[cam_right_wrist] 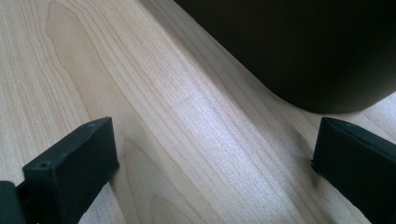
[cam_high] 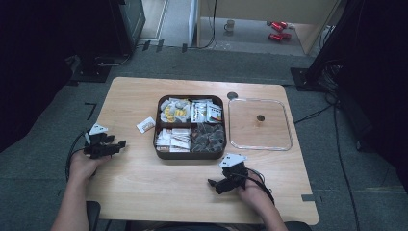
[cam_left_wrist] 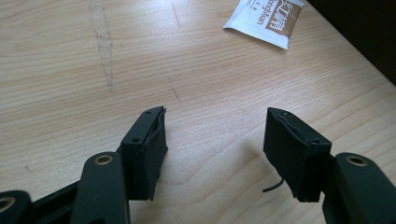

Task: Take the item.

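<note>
The left gripper (cam_high: 121, 143) is wide open and empty; the sachet (cam_high: 146, 124) lies beyond it, beside the compartment box (cam_high: 190, 155). The right gripper (cam_high: 211, 183), wide open and empty, rests near the box; the clear lid (cam_high: 260, 143) lies right.

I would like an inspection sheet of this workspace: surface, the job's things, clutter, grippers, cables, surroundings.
Surface: wooden table, pale, with a faint scratch in the left gripper view.
Job's things: dark four-compartment box filled with packets; one loose sachet lies on the table, left of the box; clear lid lies flat to the right of the box.
Clutter: nothing seen.
Grippers: left gripper open, holding nothing; right gripper open, holding nothing, near the box's front.
Cables: one trails from each gripper; more cross the floor.
Surroundings: grey floor, dark stands, a mug and red items beyond.
</note>
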{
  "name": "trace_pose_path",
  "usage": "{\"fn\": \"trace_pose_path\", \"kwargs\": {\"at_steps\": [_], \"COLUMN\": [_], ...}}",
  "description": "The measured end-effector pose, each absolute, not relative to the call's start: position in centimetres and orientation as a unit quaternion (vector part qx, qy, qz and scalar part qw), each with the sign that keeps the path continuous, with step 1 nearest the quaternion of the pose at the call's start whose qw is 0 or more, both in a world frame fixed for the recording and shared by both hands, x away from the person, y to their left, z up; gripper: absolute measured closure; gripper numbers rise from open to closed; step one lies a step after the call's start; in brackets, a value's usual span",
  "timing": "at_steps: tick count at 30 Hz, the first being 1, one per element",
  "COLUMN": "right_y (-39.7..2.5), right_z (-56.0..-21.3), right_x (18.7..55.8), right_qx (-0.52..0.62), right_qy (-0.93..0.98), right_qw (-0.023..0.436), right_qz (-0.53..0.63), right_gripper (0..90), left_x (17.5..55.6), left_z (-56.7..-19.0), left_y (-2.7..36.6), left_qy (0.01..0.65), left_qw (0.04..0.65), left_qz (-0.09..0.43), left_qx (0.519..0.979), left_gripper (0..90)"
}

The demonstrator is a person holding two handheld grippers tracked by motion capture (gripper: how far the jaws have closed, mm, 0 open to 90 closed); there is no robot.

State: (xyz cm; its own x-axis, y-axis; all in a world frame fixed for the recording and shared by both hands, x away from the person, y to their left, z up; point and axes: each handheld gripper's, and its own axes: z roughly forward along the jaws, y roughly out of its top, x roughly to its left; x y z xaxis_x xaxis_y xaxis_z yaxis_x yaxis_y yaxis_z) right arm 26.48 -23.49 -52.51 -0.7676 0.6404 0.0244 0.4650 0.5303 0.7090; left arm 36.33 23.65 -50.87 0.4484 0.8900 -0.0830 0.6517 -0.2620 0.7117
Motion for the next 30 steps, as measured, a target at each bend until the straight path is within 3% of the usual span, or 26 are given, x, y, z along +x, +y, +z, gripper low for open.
{"fn": "trace_pose_path", "kwargs": {"at_steps": [9, 30], "right_y": [-23.48, -23.47], "right_z": [-52.51, -52.51], "right_x": [26.47, 26.45], "right_qx": [0.319, 0.32], "right_qy": [0.866, 0.866], "right_qw": [0.12, 0.12], "right_qz": [0.365, 0.365], "right_gripper": [0.0, 0.0], "left_x": [35.95, 36.01], "left_z": [-51.61, -51.63], "left_y": [23.56, 23.33], "left_qy": [0.478, 0.478], "left_qw": [0.357, 0.346], "left_qz": [0.206, 0.211], "left_qx": [0.776, 0.779], "left_gripper": [33.0, 26.9]}}
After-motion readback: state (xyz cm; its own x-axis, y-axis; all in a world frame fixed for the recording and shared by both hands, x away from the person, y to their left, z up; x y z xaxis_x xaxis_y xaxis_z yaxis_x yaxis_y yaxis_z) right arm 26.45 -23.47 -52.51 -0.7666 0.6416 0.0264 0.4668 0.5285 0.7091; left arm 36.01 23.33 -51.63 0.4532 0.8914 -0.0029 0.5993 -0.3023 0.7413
